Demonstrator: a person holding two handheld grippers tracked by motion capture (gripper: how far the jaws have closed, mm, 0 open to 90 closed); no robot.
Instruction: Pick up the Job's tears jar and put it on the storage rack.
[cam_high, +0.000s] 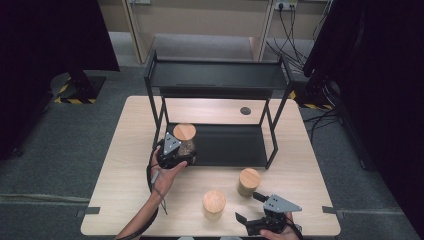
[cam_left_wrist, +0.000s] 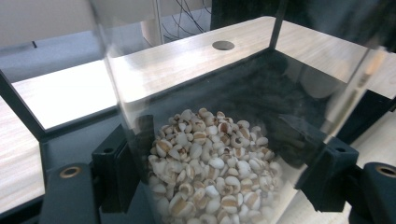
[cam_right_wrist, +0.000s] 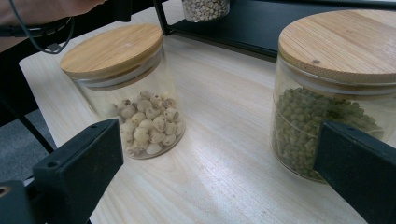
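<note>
My left gripper is shut on a glass jar with a round wooden lid, held at the front left corner of the black rack's lower shelf. In the left gripper view the jar holds pale grains, and both black jaws press on its glass sides. My right gripper rests near the table's front edge, open, with nothing between its jaws. Before it stand a jar of white round seeds on the left and a jar of green beans on the right.
The two-tier black rack stands at the back middle of the wooden table, its thin posts framing the lower shelf. A round cable hole lies behind it. The seed jar and bean jar stand in front of the rack.
</note>
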